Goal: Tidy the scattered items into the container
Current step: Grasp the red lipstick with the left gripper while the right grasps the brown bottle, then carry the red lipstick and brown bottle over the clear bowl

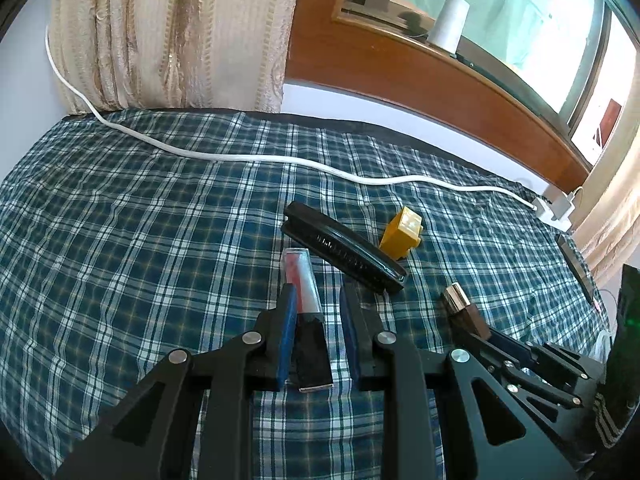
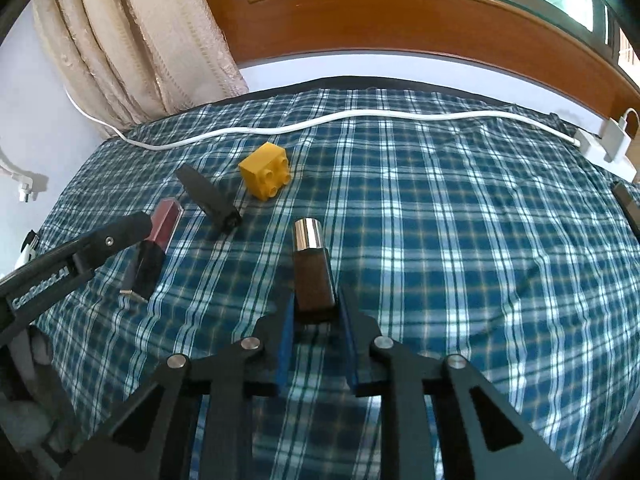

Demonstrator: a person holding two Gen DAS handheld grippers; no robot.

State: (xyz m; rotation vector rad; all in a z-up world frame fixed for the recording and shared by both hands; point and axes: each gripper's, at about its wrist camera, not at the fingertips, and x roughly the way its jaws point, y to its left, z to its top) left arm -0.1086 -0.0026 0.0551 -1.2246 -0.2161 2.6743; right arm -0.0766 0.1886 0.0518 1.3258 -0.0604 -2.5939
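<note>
- Right tongs clamped on the brown bottle with its silver cap, gripped only at the bottom end. Long bottle sticking out past the pads, so it could pivot or slip on lift.
- Left tongs narrowed around the red lip-gloss tube. Left pad touches the tube, but a gap shows on the other side, so the grip looks partial; the tube may drop or stay on the bed.
- Both tongs sit close together mid-bed; moving both at once risks a knock.
- Soft plaid cover: pads could snag cloth.
- Black comb and yellow block lie loose just beyond, toward the far edge, near the white cable.
- Container not visible in either view; drop-off route unknown.
- Left view shows the tube's gap against the pads and the right tongs from the side; right view hides that.
- Right view shows the bottle seated between pads and the block's studs.
</note>
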